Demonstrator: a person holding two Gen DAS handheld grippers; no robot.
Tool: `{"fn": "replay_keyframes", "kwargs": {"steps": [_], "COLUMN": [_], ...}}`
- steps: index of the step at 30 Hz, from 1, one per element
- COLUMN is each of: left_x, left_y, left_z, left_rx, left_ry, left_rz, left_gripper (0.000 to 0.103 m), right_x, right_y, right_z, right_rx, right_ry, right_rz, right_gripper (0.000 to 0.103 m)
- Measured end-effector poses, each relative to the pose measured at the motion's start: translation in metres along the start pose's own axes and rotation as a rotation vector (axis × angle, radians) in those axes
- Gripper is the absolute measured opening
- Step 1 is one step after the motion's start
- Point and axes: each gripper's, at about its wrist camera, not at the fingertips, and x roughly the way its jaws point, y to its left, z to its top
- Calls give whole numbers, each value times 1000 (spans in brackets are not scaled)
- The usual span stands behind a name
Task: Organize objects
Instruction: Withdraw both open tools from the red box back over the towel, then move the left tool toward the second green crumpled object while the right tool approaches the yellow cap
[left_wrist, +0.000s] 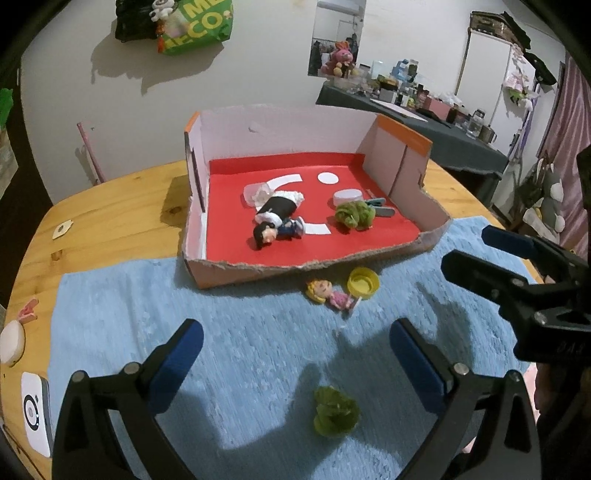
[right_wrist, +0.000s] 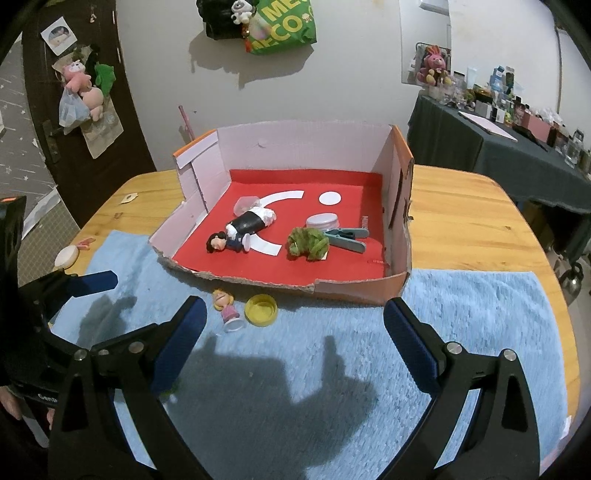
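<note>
A torn cardboard box with a red floor stands on a blue towel. In it lie a dark-haired figure, a green lettuce toy, a white cap and a blue clothespin. Just in front of the box lie a blonde doll and a yellow cap. A second green lettuce toy sits on the towel under my open left gripper. My right gripper hovers open and empty above the towel, with the doll and yellow cap just ahead of its left finger.
The wooden table extends past the towel on both sides. A white round object and a white device lie at its left edge. A dark-clothed side table with clutter stands at the back right.
</note>
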Motion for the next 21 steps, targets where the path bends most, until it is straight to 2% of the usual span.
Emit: {"fn": "replay_keyframes", "kwargs": {"steps": [11, 14, 17, 19, 21], "left_x": [-3, -5, -6, -6, -5], "left_y": [-2, -4, -6, -7, -9], "left_z": [-12, -16, -19, -22, -25], "left_rx": [1, 7, 18, 28, 36], "left_ry": [-1, -11, -9, -6, -1], "left_rz": [-12, -10, -17, -18, -18], "left_gripper": [103, 102, 97, 94, 91], "right_x": [-1, 0, 3, 5, 9], "right_y": [3, 5, 6, 7, 8], "right_z": [-10, -14, -18, -20, -22], "right_rx": [-2, -11, -13, -21, -26], "right_ry": [10, 17, 29, 37, 49], "right_rz": [-1, -2, -2, -5, -3], "right_gripper": [97, 87, 81, 71, 66]}}
